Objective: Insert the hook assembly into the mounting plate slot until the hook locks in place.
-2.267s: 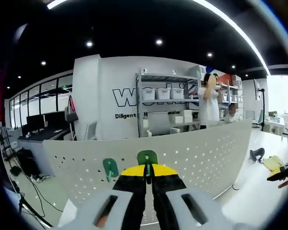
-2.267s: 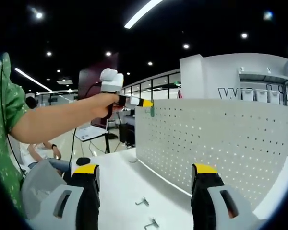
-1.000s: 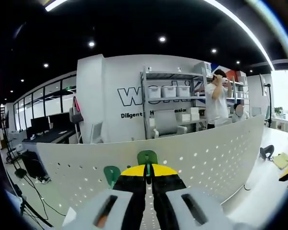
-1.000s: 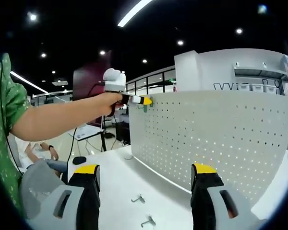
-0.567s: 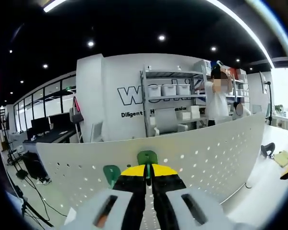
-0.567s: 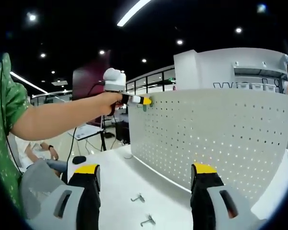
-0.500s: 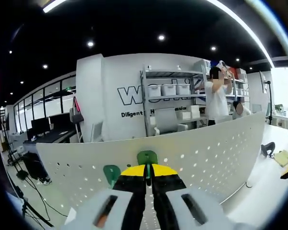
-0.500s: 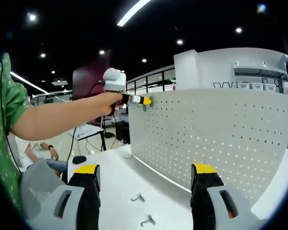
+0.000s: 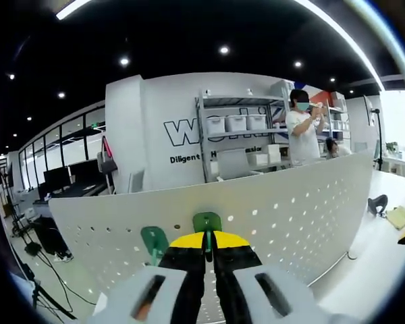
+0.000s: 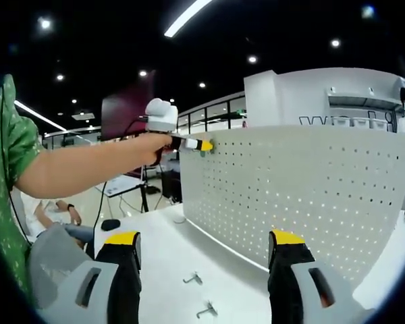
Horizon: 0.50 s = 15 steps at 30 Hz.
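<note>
Office interior, white table (image 10: 169, 253) bearing upright perforated mounting plate (image 10: 304, 196): left gripper (image 9: 206, 239), jaws pinched narrow on green hook (image 9: 206, 223) at the plate's top edge; right gripper (image 10: 202, 253), jaws wide apart, holding nothing, above two loose metal hooks (image 10: 199, 293).

- A white table (image 10: 163, 251) carries an upright white pegboard (image 10: 304, 196), standing on its edge.
- Two small metal hooks (image 10: 200, 295) lie loose on the table near the pegboard's foot.
- A dark mouse (image 10: 110, 225) sits at the far edge.
</note>
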Available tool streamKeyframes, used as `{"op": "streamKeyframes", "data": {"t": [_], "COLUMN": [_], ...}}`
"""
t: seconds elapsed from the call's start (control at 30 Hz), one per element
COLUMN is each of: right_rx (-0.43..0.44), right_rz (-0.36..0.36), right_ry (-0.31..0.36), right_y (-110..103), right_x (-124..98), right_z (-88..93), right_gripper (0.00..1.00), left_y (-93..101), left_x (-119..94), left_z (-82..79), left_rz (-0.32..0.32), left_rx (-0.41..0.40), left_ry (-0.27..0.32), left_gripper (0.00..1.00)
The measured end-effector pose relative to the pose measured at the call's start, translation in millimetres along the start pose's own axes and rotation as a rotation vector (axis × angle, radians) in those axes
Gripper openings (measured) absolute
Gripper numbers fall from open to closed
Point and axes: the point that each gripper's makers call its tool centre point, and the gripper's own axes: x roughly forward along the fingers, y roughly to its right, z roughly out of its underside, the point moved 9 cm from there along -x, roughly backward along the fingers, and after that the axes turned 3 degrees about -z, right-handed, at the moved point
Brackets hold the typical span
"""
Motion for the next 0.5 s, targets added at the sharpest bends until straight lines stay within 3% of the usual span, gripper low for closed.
{"op": "streamKeyframes", "data": {"t": [0.5], "right_rx": [-0.016], "right_rz": [0.016], "right_ry": [0.007], "right_y": [-0.2], "right_x": [-2.6], "right_z": [-3.4], "right_gripper": [0.78], "left_y": [0.0], "left_x": [0.5], "left_z": [1.9], "left_rz": [-0.01], "left_rx": [0.02], "left_ry": [-0.005], "left_gripper": [0.03]}}
